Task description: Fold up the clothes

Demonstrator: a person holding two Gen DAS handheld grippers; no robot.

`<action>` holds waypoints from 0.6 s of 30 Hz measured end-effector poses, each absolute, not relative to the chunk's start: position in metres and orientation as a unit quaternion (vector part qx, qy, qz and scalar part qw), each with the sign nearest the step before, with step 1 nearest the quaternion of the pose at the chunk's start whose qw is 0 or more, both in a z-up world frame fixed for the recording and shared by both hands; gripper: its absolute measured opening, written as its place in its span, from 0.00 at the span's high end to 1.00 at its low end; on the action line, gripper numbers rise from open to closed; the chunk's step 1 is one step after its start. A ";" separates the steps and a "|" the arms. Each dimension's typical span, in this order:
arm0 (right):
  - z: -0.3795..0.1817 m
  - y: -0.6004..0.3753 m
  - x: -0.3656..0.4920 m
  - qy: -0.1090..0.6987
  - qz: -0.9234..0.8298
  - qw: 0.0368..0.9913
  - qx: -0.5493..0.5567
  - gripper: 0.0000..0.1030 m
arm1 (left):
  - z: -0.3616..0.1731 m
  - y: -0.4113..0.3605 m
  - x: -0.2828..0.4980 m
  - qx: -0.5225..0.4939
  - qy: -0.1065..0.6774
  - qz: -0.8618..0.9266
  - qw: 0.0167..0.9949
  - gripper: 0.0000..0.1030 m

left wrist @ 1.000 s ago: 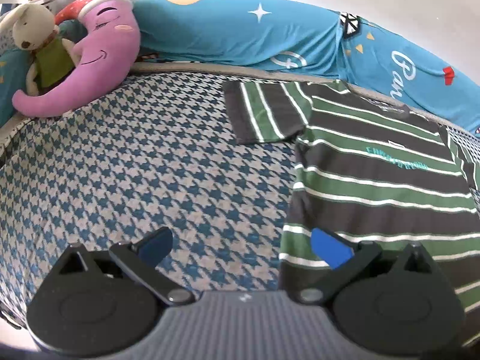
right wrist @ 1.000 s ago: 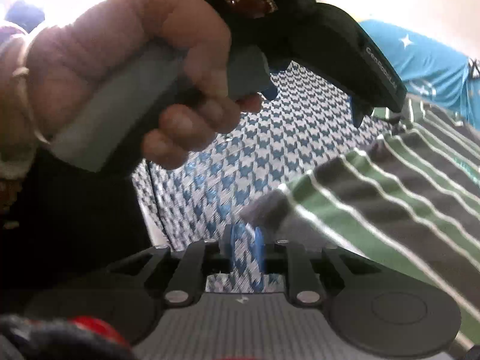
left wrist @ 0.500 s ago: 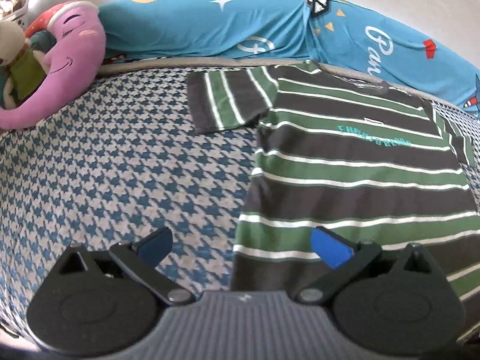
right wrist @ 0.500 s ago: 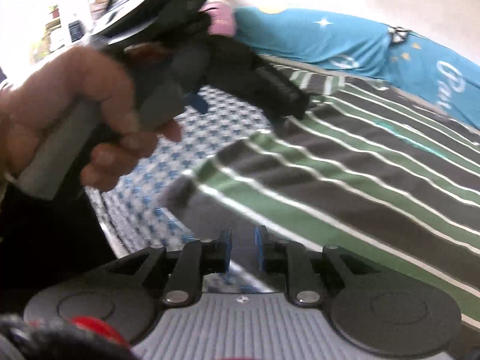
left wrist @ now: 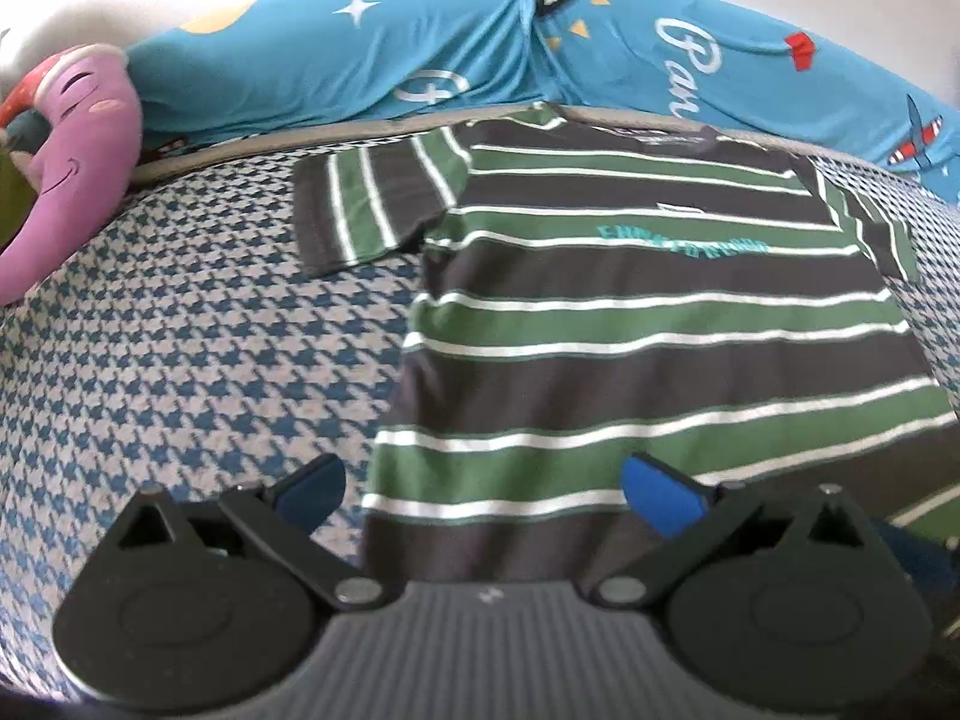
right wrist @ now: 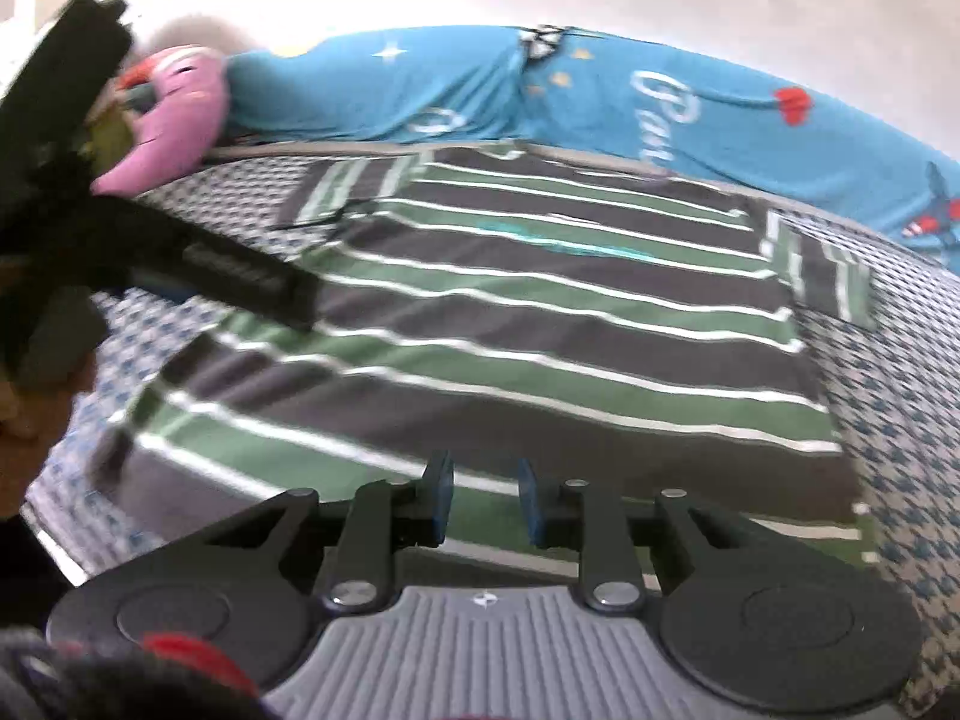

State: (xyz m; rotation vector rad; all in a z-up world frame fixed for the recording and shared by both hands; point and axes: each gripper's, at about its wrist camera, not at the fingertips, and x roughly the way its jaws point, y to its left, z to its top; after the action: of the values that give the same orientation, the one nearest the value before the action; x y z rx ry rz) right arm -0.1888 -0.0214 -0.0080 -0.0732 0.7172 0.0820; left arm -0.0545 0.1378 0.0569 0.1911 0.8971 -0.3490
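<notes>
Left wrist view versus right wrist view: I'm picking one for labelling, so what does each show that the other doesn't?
Only the left view shows the left tool wide open. Only the right view shows the right tool narrowly open, plus a hand. Both share the striped T-shirt spread flat, the blue pillow and the purple plush.

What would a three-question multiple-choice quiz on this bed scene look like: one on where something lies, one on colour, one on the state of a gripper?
1. Where does the striped T-shirt lie?
A. Spread flat on the houndstooth bedspread
B. Draped over the purple plush
C. On the floor

2. What colour is the lettering on its chest?
A. Red
B. Teal
C. Yellow

3. How is the left gripper?
A. Shut on the hem
B. Shut on a sleeve
C. Open above the hem

Answers: 1 A, the shirt lies with both sleeves out on the bedspread. 2 B, the print reads teal. 3 C, its blue pads stand wide apart.
</notes>
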 end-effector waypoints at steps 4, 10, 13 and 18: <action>-0.010 -0.036 -0.182 0.350 0.022 0.936 -0.015 0.77 | 0.052 0.126 -0.058 0.103 0.432 -0.183 0.877 0.00; -0.018 -0.048 -0.178 0.366 0.024 0.930 0.007 0.76 | 0.037 0.114 -0.059 0.124 0.449 -0.188 0.865 0.00; -0.020 -0.053 -0.180 0.367 0.032 0.929 0.015 0.75 | 0.031 0.117 -0.057 0.114 0.463 -0.185 0.859 0.00; -0.021 -0.064 -0.185 0.368 0.030 0.929 0.026 0.75 | 0.028 0.120 -0.057 0.117 0.458 -0.186 0.861 0.00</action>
State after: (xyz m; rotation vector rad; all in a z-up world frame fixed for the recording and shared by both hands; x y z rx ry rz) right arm -0.1849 -0.0635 -0.0213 0.0526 0.7548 0.0624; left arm -0.0574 0.1200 0.0281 0.2455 0.9611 -0.3905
